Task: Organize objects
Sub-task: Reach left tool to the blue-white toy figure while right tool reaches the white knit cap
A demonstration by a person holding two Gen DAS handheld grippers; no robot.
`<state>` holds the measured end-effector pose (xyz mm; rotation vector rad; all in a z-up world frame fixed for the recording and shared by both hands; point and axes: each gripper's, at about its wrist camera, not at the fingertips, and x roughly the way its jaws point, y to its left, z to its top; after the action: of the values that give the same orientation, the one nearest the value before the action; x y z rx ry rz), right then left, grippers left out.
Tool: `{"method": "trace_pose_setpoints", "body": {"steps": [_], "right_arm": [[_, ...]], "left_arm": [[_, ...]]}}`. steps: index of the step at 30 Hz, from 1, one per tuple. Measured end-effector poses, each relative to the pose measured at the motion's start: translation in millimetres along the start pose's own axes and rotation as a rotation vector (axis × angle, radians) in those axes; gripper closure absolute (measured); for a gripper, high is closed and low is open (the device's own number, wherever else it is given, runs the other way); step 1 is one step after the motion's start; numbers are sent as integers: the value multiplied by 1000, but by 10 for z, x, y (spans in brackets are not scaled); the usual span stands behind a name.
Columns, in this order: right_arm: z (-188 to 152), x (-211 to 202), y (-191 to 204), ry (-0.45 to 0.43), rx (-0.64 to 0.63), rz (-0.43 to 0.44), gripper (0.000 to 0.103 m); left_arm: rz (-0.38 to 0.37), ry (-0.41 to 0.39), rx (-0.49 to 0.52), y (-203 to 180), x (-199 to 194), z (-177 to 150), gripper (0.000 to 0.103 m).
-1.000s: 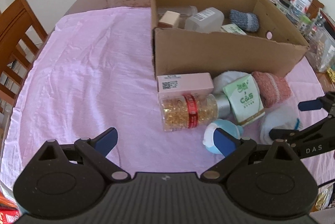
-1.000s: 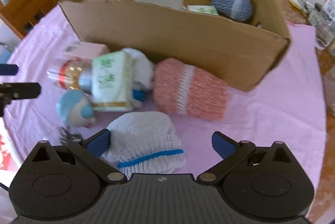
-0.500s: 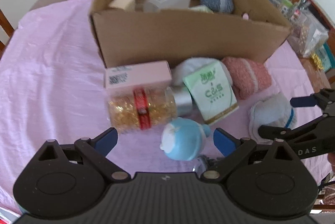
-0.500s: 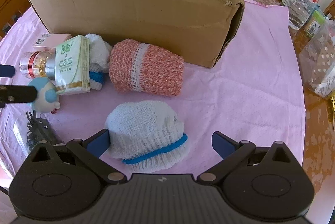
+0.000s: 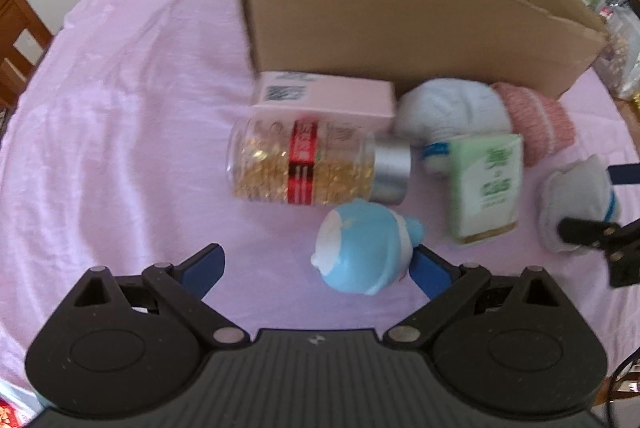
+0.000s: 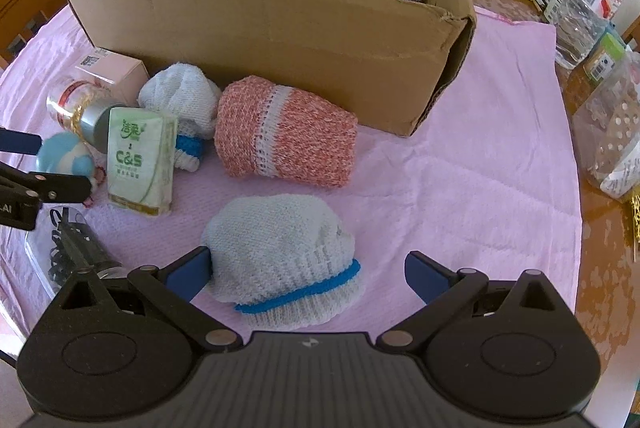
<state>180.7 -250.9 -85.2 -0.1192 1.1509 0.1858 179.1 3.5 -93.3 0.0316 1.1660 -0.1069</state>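
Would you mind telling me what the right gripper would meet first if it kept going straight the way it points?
Most likely the white knitted sock with the blue band, lying between the open jaws of the right gripper; the pink knitted roll lies further on.

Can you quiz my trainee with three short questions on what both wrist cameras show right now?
1. True or false: the right tongs are shut on the white knitted hat with a blue band.
2. Multiple choice: the clear jar of golden capsules with a red label is A) upright, B) lying on its side, C) inside the brown cardboard box.
3. Fill in: the round light-blue and white toy sits between the fingers of the ____ tongs.

Key: 1 false, both tongs are open and the hat only lies between the fingers; 2 B; 3 left.
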Motion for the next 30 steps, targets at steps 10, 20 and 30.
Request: {"method": "trace_pose_setpoints", "body": {"steps": [10, 20, 30], "right_arm": [[21, -23, 29, -13, -29, 15, 0], [55, 101, 70, -6, -42, 14, 0], [-156, 82, -198, 28, -53, 26, 0]], "left_arm": [[31, -4, -49, 147, 6, -82, 5], [72, -20, -47, 113, 64, -98, 4], [77, -58, -92, 238, 40, -225, 1]]}}
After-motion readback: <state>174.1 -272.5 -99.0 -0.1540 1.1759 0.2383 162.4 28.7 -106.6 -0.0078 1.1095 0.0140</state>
